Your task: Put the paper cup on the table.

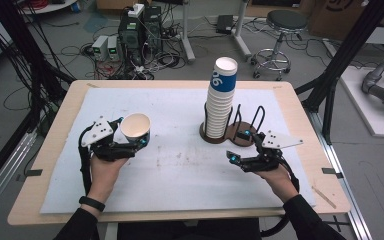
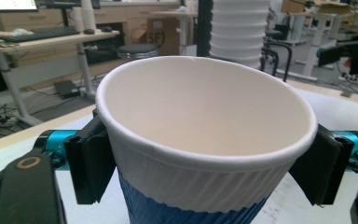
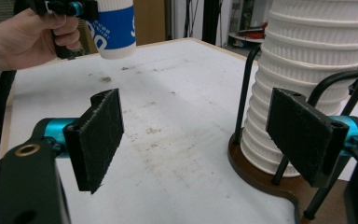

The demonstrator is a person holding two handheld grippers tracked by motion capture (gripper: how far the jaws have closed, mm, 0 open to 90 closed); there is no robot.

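Paper cup point(image 1: 135, 128): one, clamped in the left gripper point(image 1: 128, 138) near the table's left edge.
One cup stack point(image 1: 220, 99) stands in its holder point(image 1: 236, 138); the right gripper point(image 1: 240, 146) gapes empty, level, just beside it.

Left gripper point(image 1: 132, 136): raised level, jaws clamped on a load. Right gripper point(image 1: 240, 146): held low, jaws parted, nothing gripped.

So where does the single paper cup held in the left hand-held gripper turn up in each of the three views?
High view: the paper cup sits left of centre, gripped by the left hand-held gripper.
Left gripper view: the cup is at centre, close up, between the jaws.
Right gripper view: top left, its blue band beside the hand.
Shared landmark: the stack of cups.
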